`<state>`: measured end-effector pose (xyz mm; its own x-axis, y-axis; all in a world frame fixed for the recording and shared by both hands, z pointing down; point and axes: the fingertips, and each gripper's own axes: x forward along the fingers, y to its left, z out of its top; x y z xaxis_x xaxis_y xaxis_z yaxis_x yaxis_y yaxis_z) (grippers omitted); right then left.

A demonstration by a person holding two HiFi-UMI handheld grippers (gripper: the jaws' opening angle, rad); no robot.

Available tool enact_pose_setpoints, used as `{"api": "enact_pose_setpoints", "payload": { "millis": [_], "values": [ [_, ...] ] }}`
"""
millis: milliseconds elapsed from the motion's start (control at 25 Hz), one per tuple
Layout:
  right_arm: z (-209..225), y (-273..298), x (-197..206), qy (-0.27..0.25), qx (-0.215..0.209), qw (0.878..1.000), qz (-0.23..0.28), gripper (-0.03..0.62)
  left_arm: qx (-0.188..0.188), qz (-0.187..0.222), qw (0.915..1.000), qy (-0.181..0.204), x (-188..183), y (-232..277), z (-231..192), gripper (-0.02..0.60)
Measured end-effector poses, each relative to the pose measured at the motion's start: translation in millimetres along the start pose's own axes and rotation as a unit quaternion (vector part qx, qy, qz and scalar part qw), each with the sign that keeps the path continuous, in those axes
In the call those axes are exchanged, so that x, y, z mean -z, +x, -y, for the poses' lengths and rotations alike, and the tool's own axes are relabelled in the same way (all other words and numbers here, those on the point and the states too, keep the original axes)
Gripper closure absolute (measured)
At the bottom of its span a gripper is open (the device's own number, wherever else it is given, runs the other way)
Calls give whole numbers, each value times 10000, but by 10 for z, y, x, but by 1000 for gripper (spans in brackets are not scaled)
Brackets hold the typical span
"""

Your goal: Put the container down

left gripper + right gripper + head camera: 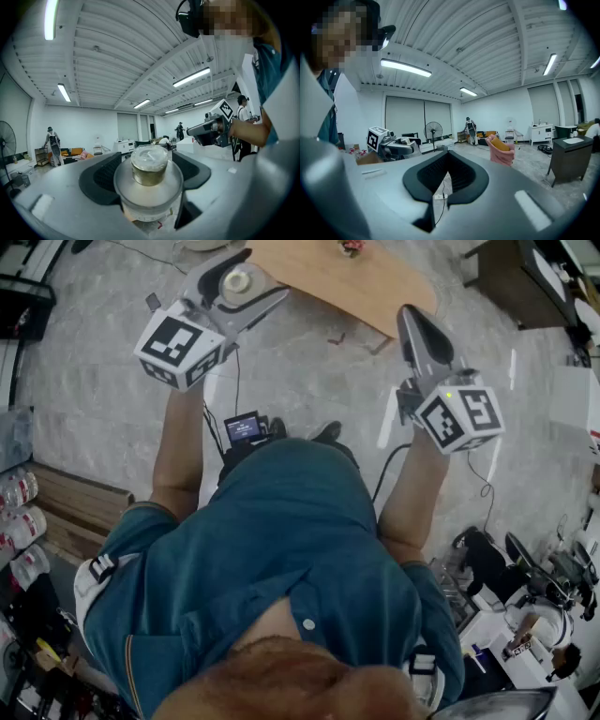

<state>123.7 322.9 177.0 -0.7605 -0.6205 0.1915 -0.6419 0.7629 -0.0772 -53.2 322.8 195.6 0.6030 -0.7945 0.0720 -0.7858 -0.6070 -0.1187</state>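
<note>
The container (236, 282) is a round clear tub with a grey lid and a small knob; my left gripper (258, 276) is shut on it at the upper left of the head view, above the floor and beside the wooden table. In the left gripper view the container (149, 176) sits between the two black pads (105, 176), which press on its sides. My right gripper (410, 315) points up at the right with its jaws shut and nothing in them. In the right gripper view its pads (426, 176) meet at the far tips.
A light wooden table (356, 282) stands ahead, with a small object at its far edge. Cables cross the grey floor (94, 381). Bottles (19, 512) lie at the left and a cluttered bench (534, 606) at the lower right. A pink chair (501, 150) and a dark cabinet (569, 157) stand further off.
</note>
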Motion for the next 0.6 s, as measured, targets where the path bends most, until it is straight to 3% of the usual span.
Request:
{"api": "enact_pose_setpoints", "payload": {
  "millis": [600],
  "values": [
    [13,117,-38,0,89,9999,83,586,120,38,9999,-16,26,39,-122,245]
  ]
}}
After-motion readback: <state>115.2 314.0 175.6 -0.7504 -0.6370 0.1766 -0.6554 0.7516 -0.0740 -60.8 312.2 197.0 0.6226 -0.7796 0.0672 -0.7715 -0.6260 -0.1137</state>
